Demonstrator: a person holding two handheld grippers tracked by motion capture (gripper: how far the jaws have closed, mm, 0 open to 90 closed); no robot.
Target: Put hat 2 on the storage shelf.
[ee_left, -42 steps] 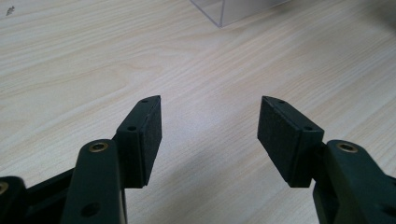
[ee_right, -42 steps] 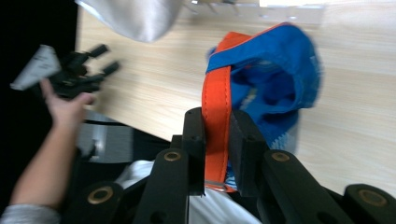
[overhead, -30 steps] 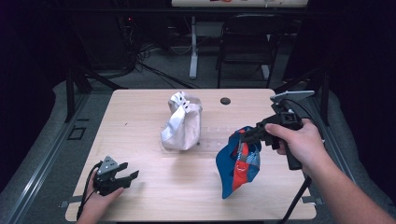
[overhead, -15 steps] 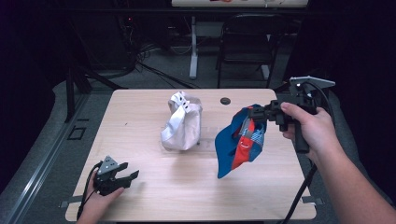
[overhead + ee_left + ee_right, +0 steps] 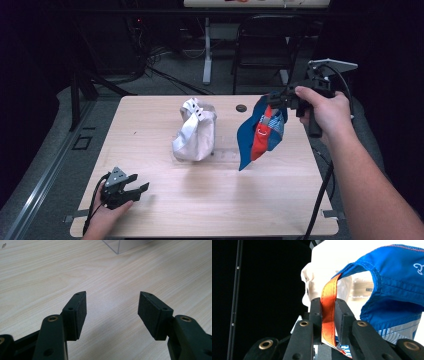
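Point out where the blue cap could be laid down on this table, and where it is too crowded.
Bare wood lies along the near edge of the table, between the left claw and the right forearm, and at the far left corner beyond the white bag. The middle is tight: the blue cap, hanging from the right claw, is close beside the bag.

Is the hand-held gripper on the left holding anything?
No, the left hand-held gripper has its jaws spread wide apart with just bare wooden table between them.
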